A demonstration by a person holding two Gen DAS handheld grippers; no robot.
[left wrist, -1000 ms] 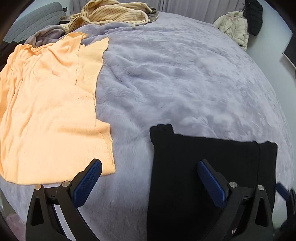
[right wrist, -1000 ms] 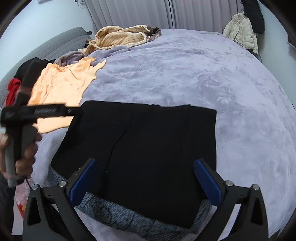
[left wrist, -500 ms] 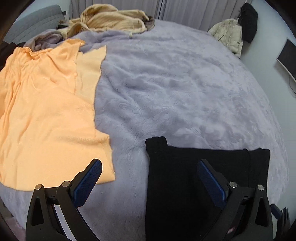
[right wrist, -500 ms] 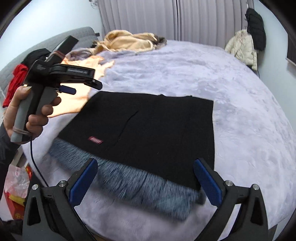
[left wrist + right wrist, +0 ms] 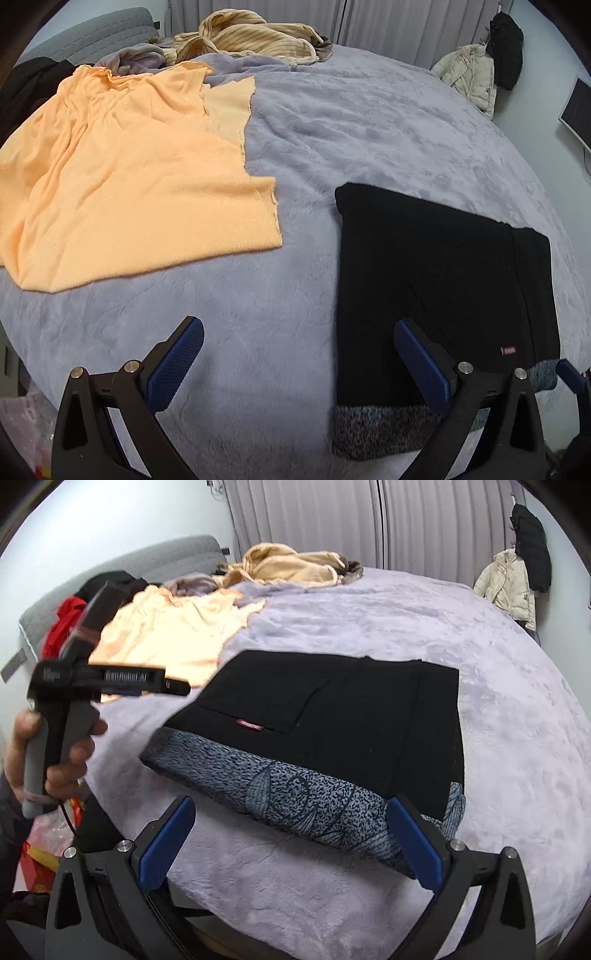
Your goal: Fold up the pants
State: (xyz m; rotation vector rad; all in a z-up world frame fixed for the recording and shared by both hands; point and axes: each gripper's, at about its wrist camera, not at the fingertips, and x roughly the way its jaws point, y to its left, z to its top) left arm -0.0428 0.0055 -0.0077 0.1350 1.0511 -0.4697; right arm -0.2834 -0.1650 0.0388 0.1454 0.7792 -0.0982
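Pants [image 5: 332,716] lay folded flat on bed [image 5: 498,686], patterned waistband toward camera. Left gripper [image 5: 295,354] and right gripper [image 5: 291,830] jaws wide, empty.

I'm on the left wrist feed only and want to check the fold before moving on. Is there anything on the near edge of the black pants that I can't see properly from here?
Observer: Yes. The speckled grey band along the near edge of the black pants carries a printed leaf pattern.
Operator: Is my left gripper holding anything?
Observer: No. The right wrist view shows the left gripper lifted off the bed, nothing in it.
Operator: And the right gripper?
Observer: The right gripper is open and empty, just short of the band.
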